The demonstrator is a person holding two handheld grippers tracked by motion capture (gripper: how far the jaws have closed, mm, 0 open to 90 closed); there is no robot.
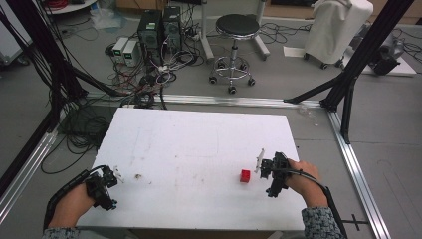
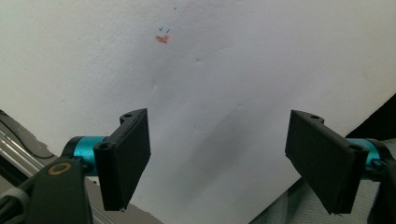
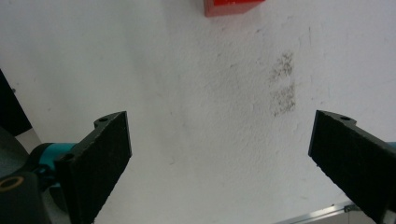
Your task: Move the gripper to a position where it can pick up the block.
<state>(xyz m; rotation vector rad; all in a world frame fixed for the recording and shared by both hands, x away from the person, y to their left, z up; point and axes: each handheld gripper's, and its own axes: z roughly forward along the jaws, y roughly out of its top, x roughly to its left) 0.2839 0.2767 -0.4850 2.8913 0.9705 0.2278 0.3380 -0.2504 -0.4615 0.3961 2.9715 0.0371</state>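
Resting on the white rectangular tabletop [image 1: 199, 144], a small red plastic block [image 1: 245, 176] is seen just beside the right tongs [image 1: 261, 164]. Both right and left tongs [image 1: 115, 173] are held wide, empty.

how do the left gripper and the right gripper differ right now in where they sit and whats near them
The left gripper sits at the near left edge of the white table, while the right gripper sits over its right part. The right gripper has the red block close ahead of it; the left gripper has only a small dark speck nearby. In the gripper views, both have their jaws spread wide with nothing between them.
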